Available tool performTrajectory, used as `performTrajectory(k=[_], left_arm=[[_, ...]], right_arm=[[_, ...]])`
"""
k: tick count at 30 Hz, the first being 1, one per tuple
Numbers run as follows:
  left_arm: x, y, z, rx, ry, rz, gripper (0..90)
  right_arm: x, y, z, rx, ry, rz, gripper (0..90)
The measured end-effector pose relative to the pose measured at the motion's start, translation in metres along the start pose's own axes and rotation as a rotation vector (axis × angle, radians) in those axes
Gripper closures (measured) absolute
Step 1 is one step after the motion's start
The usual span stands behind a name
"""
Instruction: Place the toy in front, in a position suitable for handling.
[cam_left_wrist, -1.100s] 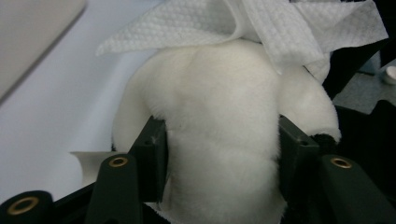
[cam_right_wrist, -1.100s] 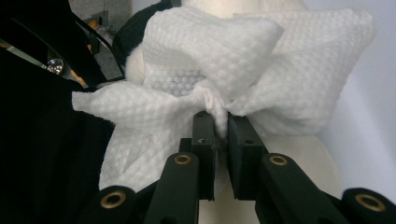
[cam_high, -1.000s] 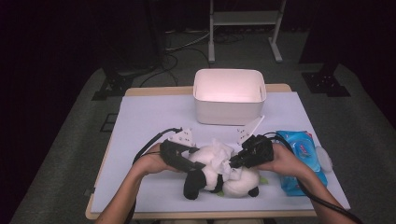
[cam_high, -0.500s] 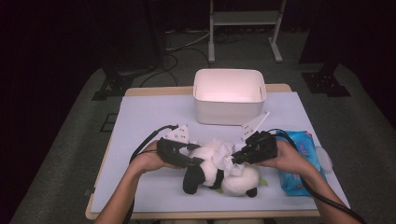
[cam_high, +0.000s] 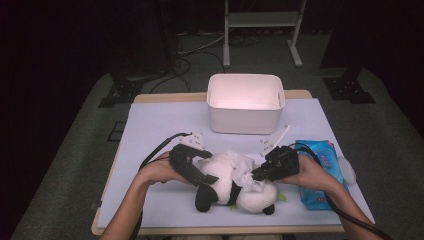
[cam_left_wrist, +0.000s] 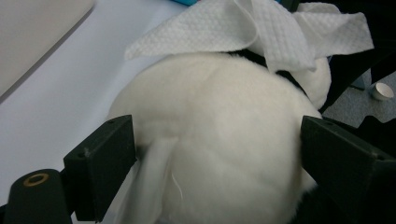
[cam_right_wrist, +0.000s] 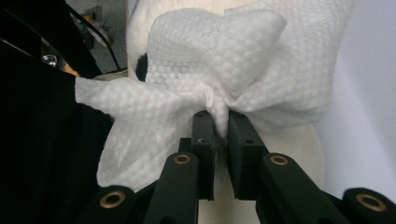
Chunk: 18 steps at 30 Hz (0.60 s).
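Observation:
A black-and-white panda plush (cam_high: 250, 197) lies on the pale table sheet near the front edge. A white textured wipe (cam_high: 245, 167) is draped over it. My left gripper (cam_high: 200, 177) is at the plush's left side. In the left gripper view its jaws have just been opening and stand wide, with the plush's white body (cam_left_wrist: 219, 140) between the pads (cam_left_wrist: 105, 163) and the wipe (cam_left_wrist: 224, 28) beyond. My right gripper (cam_high: 257, 175) comes in from the right. In the right gripper view it (cam_right_wrist: 220, 126) is shut on a bunched fold of the wipe (cam_right_wrist: 224, 60), over the plush (cam_right_wrist: 299, 154).
A white rectangular bin (cam_high: 245, 117) stands at the back middle of the table. A blue packet of wipes (cam_high: 320, 172) lies at the right, under the right forearm. Both grippers' cables trail toward the front edge. Bare sheet (cam_high: 150, 125) stretches at the back left.
The left gripper's jaws have spread wide around the plush. The right gripper has edged slightly right, still gripping the wipe. The plush has barely shifted.

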<state>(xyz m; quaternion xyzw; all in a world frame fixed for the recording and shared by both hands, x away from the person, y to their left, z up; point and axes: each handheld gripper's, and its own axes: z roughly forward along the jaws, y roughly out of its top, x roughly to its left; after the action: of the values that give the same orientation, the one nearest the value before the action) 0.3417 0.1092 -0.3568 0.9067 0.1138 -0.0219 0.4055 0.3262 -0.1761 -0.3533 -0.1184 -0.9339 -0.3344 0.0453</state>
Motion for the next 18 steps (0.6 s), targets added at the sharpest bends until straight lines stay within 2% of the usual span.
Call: performTrajectory(k=[2,5,12,16,18], left_arm=[[-0.001,0.004,0.006,0.016,-0.014,0.017,10.0],[-0.001,0.01,0.01,0.044,-0.013,0.043,7.8],[-0.003,0.02,0.023,0.118,-0.011,0.136,4.8],[-0.004,0.015,0.021,0.111,-0.002,0.144,25.1],[-0.006,0.012,0.018,0.106,0.026,0.145,32.3]], right_arm=[[0.001,0.0,0.002,-0.003,0.009,-0.005,81.0],[0.001,0.0,0.003,0.0,0.008,-0.01,81.0],[0.002,0.001,0.005,0.007,0.015,-0.021,80.9],[0.001,0.001,0.004,0.015,0.007,-0.016,80.9],[0.001,0.003,0.004,0.015,0.008,-0.021,80.9]])
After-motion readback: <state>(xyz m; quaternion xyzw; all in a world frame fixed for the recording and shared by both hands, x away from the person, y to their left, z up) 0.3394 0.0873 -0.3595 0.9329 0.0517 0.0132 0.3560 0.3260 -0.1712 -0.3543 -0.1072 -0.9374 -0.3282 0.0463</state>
